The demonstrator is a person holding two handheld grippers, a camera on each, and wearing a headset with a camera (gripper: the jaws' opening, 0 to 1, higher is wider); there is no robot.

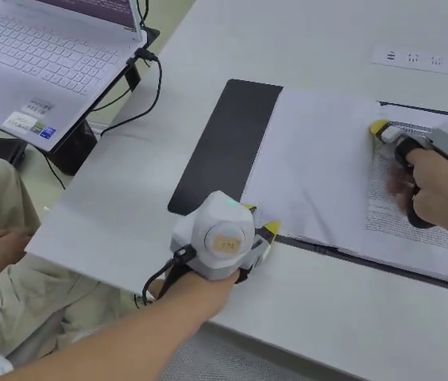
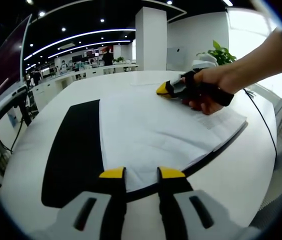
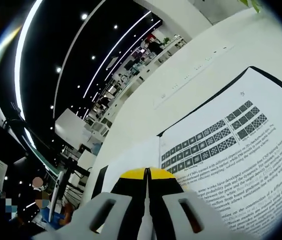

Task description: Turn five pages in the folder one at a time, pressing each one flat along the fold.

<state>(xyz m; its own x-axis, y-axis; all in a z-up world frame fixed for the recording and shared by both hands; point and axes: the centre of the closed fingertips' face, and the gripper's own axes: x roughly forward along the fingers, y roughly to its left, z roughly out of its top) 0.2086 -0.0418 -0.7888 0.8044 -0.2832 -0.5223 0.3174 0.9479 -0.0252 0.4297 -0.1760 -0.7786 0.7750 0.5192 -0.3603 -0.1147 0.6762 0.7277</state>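
Observation:
The folder lies open on the white table, its black cover (image 1: 224, 147) (image 2: 71, 145) spread to the left. A white turned page (image 1: 311, 167) (image 2: 151, 125) lies over it, slightly bowed. To the right is a printed page (image 1: 403, 210) (image 3: 231, 150). My left gripper (image 1: 262, 230) (image 2: 142, 173) is open at the folder's near edge, with the page edge just beyond its yellow tips. My right gripper (image 1: 379, 128) (image 3: 147, 174) (image 2: 163, 89) is shut. Its tips rest where the white page meets the printed page, near the far end of the fold.
A white laptop (image 1: 41, 55) stands on a stand at the far left, with black cables (image 1: 148, 87) running from it. A white power strip (image 1: 426, 59) lies at the back right. A person's leg in beige trousers (image 1: 1, 238) is beside the table's left edge.

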